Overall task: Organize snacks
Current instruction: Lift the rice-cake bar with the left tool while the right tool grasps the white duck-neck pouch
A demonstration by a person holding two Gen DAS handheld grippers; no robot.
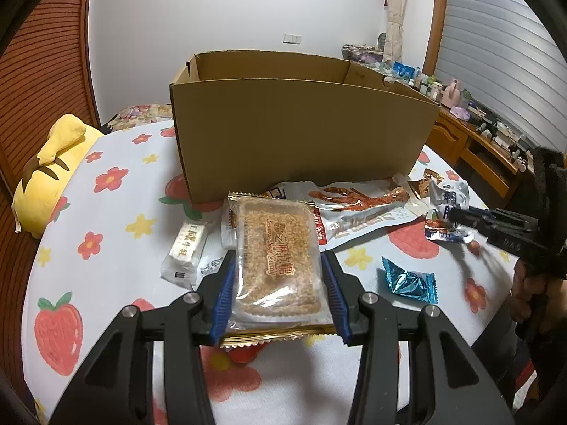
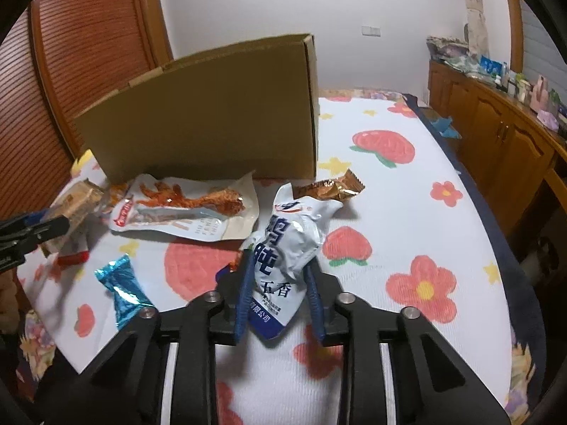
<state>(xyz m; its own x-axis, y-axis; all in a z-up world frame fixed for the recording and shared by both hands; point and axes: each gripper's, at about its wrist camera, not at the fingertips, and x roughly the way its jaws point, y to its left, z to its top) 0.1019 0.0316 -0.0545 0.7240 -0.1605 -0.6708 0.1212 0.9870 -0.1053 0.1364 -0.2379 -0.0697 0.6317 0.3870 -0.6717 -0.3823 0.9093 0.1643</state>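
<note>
Left gripper (image 1: pixel 278 269) clamps the sesame bar (image 1: pixel 276 258); right gripper (image 2: pixel 280 276) pinches the white pouch (image 2: pixel 287 248). Box (image 1: pixel 301 131) at twelve o'clock, seemingly empty; other snacks remain out.

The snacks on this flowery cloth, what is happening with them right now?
A person is sorting snacks with two hand-held grippers. The left gripper is shut on a sesame candy pack; the right gripper is shut on a white pouch. The cardboard box stands open behind them. A chicken foot packet, a blue candy, a white candy and a copper wrapper lie on the cloth, outside the box.
</note>
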